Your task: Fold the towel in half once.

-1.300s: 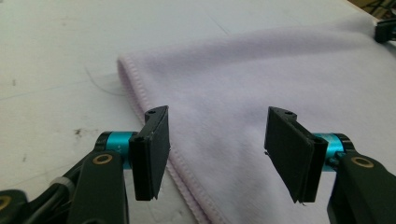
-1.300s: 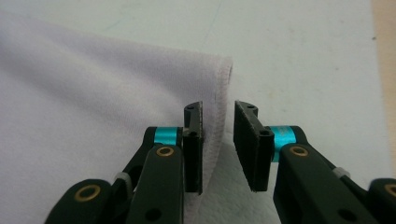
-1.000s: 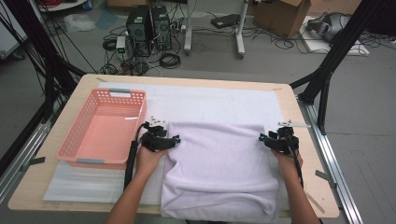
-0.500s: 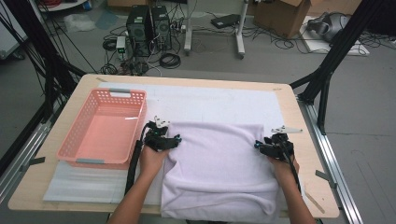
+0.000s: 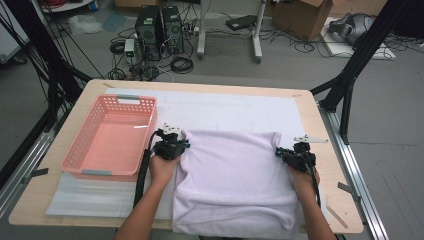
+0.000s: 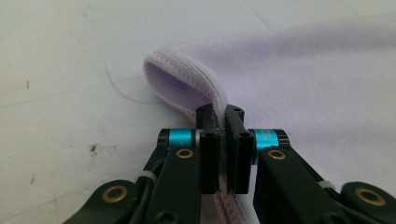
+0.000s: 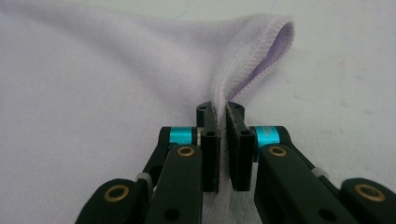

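Lavender towel spread flat on white mat, beside pink basket. Left gripper just clamped onto far-left hemmed corner; right gripper just clamped onto far-right corner, fabric pinched between pads.

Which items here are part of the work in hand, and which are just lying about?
In use:
- lilac cloth, spread on the table
- left tool, shut on the cloth's hemmed edge
- right tool, shut on the opposite hemmed edge

Lying about:
- pink basket, empty, left of the cloth
- white mat under the cloth
- wooden table
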